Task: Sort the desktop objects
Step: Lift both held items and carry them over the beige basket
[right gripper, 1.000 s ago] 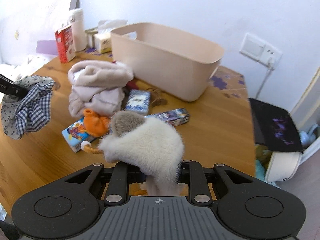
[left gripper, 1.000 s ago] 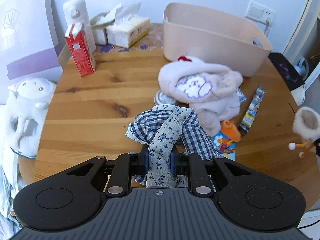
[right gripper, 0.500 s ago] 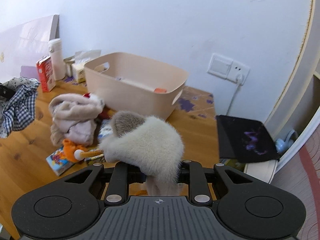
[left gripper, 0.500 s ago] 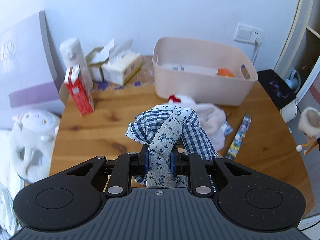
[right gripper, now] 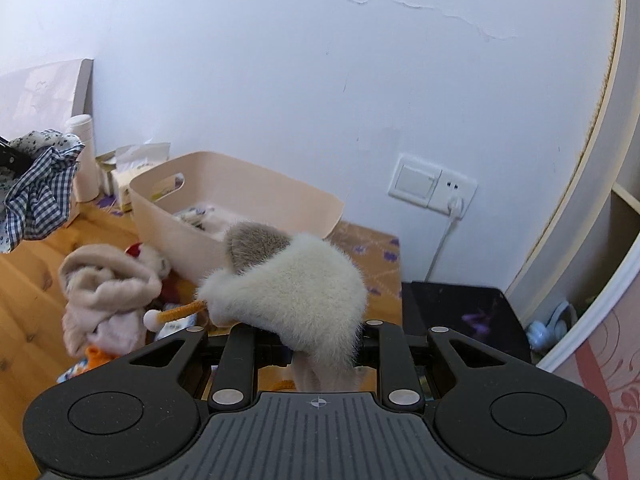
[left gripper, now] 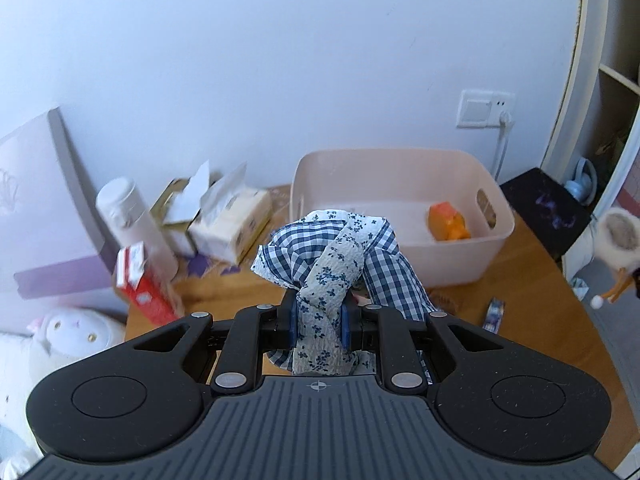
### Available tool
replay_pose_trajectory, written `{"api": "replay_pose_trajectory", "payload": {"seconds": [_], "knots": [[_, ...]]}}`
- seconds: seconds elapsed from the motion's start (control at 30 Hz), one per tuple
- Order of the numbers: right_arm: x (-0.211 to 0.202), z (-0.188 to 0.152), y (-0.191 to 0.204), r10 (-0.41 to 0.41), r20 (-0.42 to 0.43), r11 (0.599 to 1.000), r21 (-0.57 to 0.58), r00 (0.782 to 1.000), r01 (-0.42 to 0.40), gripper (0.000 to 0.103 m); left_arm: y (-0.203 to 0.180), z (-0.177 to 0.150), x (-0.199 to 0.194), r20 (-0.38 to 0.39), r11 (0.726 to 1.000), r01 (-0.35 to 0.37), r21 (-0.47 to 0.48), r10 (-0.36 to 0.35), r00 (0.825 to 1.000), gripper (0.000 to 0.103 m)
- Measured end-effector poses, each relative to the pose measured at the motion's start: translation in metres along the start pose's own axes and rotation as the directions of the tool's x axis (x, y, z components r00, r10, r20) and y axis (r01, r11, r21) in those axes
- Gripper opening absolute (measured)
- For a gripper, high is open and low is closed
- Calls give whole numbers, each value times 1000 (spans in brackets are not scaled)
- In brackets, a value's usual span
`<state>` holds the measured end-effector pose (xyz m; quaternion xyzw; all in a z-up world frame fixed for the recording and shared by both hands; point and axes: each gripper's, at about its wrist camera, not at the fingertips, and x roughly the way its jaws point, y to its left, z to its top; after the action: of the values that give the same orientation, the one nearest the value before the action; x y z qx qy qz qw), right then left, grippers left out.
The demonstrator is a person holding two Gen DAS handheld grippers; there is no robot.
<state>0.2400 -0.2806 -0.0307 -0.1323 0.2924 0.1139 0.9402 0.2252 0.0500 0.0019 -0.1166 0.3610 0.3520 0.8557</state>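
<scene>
My left gripper [left gripper: 319, 322] is shut on a knotted blue checked and flowered cloth [left gripper: 336, 256], held in the air in front of the beige plastic bin [left gripper: 460, 264]. An orange item [left gripper: 447, 222] lies inside the bin. My right gripper [right gripper: 320, 354] is shut on a fluffy white hat [right gripper: 296, 284] with a grey lining and an orange cord ending in a white pompom [right gripper: 152, 319]. The hat hangs above the round wooden table [right gripper: 24, 280], to the right of the bin [right gripper: 192, 248]. The cloth [right gripper: 40, 196] shows at the far left of the right wrist view.
A pale pink fleece garment [right gripper: 108, 296] lies on the table before the bin, with small packets beside it. A red carton [left gripper: 146, 284], a white bottle [left gripper: 134, 220] and tissue boxes [left gripper: 228, 224] stand at the back left. A white plush toy [left gripper: 64, 332] sits off the table's left edge, a black box [right gripper: 464, 320] to the right.
Both grippers rose and tilted up with their loads. The bin's inside now shows and the table's clutter has dropped low in both views.
</scene>
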Motion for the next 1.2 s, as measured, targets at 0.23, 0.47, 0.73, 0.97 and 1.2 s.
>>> {"api": "replay_pose_trajectory", "payload": {"seconds": [0.23,0.47,0.73,0.97,1.2], "knots": [[32,33,7,7,25,999,-33,1000,-6,21,-11,33,32,27,999,33,29,-34,999,19],[73,57,16,3,-1,998,-66,1000,-3,21,-30,63,79,67,995,59,83,-65,996,19],[128,74,21,2,-57,998,-59,998,-6,21,-43,76,135,42,995,72,67,-75,996,19],[169,73,28,12,-114,1000,-11,993,-14,21,-38,68,179,-45,997,71,-40,-73,996,19],[202,73,33,25,-176,1000,-4,984,-26,21,-38,65,215,-119,995,59,-76,-68,991,20]]}}
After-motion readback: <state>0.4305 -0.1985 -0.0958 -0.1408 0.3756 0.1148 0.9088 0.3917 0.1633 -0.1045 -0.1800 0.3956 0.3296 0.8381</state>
